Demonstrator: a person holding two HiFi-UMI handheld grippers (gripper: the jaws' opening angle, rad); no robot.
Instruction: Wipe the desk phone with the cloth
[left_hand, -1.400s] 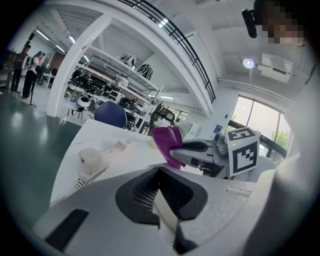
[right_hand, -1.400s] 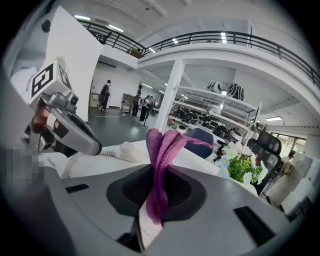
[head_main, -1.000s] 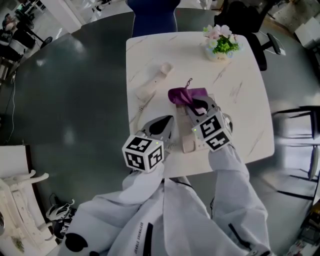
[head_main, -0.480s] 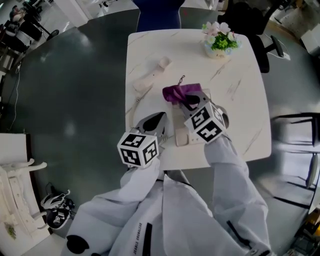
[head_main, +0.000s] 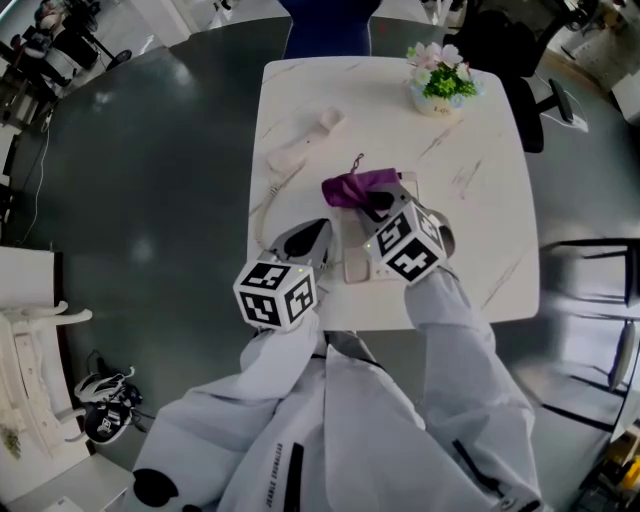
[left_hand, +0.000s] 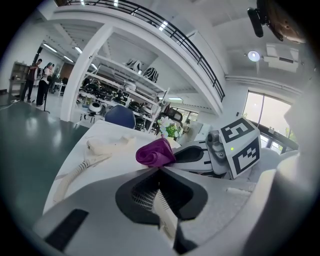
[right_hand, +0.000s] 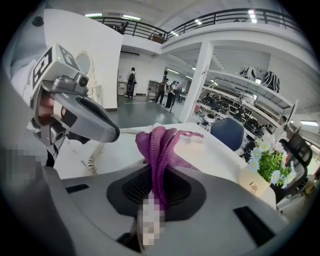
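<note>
In the head view a cream phone base (head_main: 353, 264) lies near the front of the white table (head_main: 480, 200), mostly covered by my right gripper (head_main: 375, 206). That gripper is shut on a purple cloth (head_main: 357, 187), whose bunched end rests on the base's far end. The right gripper view shows the cloth (right_hand: 159, 145) pinched between the jaws of my right gripper (right_hand: 157, 170). The handset (head_main: 300, 148) lies off the base at the far left, its coiled cord (head_main: 268, 205) trailing back. My left gripper (head_main: 316, 234) hovers left of the base, shut and empty; its own view shows my left gripper (left_hand: 160, 169) behind the cloth (left_hand: 156, 152).
A small pot of flowers (head_main: 440, 85) stands at the table's far right corner. A blue chair (head_main: 328, 28) is at the far edge and a black office chair (head_main: 515, 70) at the right. White furniture (head_main: 35, 370) stands on the floor at the lower left.
My right gripper has drawn the purple cloth a little to the left across the phone base. The left gripper has kept its place beside the base.
</note>
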